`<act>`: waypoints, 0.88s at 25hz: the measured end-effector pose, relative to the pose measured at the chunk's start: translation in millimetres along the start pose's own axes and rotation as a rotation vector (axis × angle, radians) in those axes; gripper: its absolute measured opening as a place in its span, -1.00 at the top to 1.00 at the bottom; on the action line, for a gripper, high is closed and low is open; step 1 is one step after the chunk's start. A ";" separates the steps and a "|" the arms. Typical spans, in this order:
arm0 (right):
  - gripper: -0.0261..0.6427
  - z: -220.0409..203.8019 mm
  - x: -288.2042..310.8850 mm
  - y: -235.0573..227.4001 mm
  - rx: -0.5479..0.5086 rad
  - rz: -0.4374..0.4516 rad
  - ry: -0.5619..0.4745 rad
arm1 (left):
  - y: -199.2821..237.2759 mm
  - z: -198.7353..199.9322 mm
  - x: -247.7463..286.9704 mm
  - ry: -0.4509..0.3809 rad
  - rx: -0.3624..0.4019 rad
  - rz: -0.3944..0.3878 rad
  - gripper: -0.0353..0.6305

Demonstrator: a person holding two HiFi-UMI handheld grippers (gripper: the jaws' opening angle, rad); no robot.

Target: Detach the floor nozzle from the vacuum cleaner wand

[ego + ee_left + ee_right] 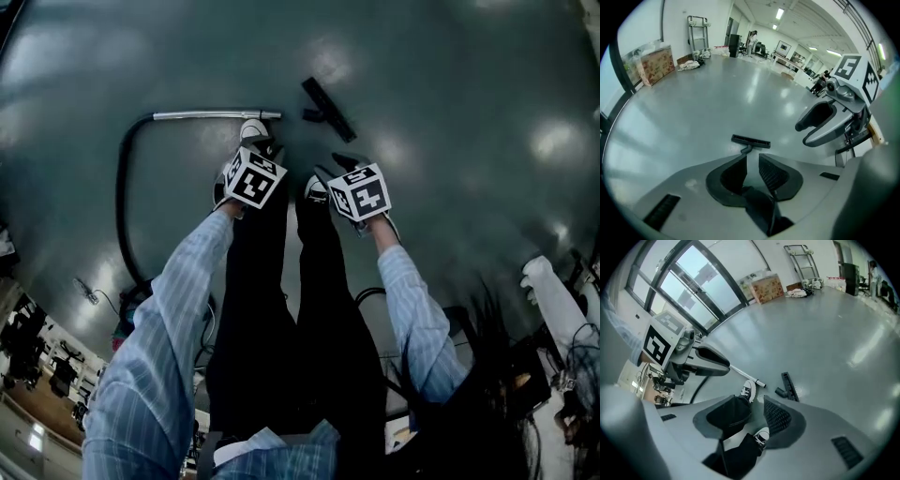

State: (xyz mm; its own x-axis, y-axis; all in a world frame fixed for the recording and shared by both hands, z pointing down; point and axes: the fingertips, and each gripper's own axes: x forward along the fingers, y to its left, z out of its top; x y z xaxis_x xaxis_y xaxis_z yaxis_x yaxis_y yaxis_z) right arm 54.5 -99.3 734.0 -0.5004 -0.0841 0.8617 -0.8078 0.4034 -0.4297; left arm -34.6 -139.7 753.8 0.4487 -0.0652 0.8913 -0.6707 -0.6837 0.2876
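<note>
The black floor nozzle (328,109) lies on the grey floor by itself, a short gap away from the end of the silver wand (216,115). The wand's black hose (122,197) curves back toward me on the left. My left gripper (262,148) and right gripper (345,164) hang side by side above my shoes, well above the floor. In the left gripper view the left gripper (752,157) is open and empty, with the nozzle (751,141) far beyond it. In the right gripper view the right gripper (757,401) is open and empty above the nozzle (789,386) and wand tip (759,383).
My legs and white shoes (748,391) stand right below the grippers. A cardboard box (655,63) and a trolley (696,33) stand along the far wall. Cables and gear (562,375) crowd the floor behind me, and the vacuum body (131,314) is at the hose's near end.
</note>
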 end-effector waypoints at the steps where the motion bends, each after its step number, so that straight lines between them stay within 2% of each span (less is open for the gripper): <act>1: 0.34 2.2 -12.4 5.4 0.007 -0.001 -0.012 | -6.2 5.5 -11.2 -0.019 -0.017 0.010 0.66; 7: 0.54 11.7 -101.8 32.4 0.035 -0.022 -0.079 | -46.0 45.7 -100.7 -0.135 -0.154 0.093 0.75; 12: 0.62 7.3 -170.3 57.2 0.024 -0.039 -0.106 | -93.2 68.6 -170.9 -0.239 -0.307 0.111 0.78; 15: 0.67 9.8 -202.1 65.7 0.028 -0.059 -0.121 | -115.3 81.9 -207.2 -0.295 -0.344 0.122 0.79; 18: 0.75 2.2 -222.1 87.0 0.043 -0.062 -0.132 | -138.4 64.4 -240.1 -0.320 -0.393 0.120 0.81; 22: 0.83 -9.0 -239.7 116.0 0.041 -0.080 -0.140 | -171.7 25.6 -274.8 -0.360 -0.480 0.056 0.81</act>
State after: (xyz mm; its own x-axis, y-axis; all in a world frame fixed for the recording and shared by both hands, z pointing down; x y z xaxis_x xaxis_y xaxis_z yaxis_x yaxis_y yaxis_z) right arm 83.6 -24.1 480.0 -0.4699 -0.2423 0.8488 -0.8575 0.3534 -0.3739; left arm -27.6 -22.9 450.4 0.5205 -0.3908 0.7592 -0.8532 -0.2726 0.4447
